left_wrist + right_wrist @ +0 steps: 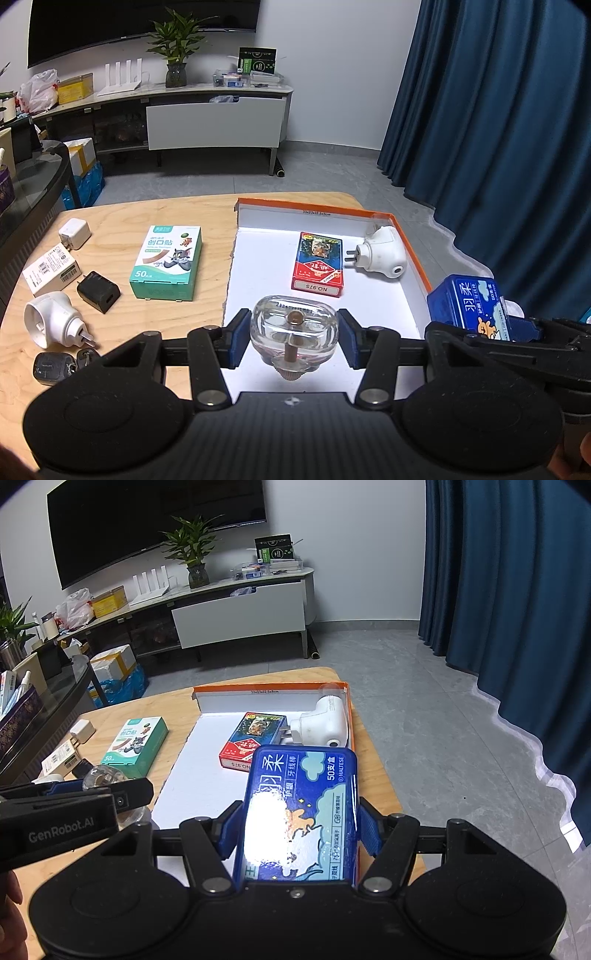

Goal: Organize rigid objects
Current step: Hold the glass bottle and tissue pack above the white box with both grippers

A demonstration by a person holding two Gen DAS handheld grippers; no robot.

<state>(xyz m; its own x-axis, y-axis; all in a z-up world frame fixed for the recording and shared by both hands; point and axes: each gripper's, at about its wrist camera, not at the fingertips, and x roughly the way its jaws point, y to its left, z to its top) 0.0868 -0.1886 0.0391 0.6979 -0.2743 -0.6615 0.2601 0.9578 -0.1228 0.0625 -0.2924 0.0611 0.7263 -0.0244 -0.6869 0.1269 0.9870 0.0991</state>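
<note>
Tray (413, 254) on wooden table (110, 221)

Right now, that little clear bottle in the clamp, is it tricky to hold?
Probably. The clear bottle looks like smooth glass, so it may slip between the left gripper's blue pads. Glass would likely crack if dropped. Its rounded body might also roll once set in the tray.

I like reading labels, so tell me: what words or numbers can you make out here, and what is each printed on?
"NO.975": card box end flap.
"50": green plaster box.
"50", "MAUTESE": blue floss-pick box held by right gripper.
"GenRobot.AI": left gripper's body, seen from the right wrist.
"33x23x12.5x5cm": tray rim, barely legible.
White carton print: too small.
</note>
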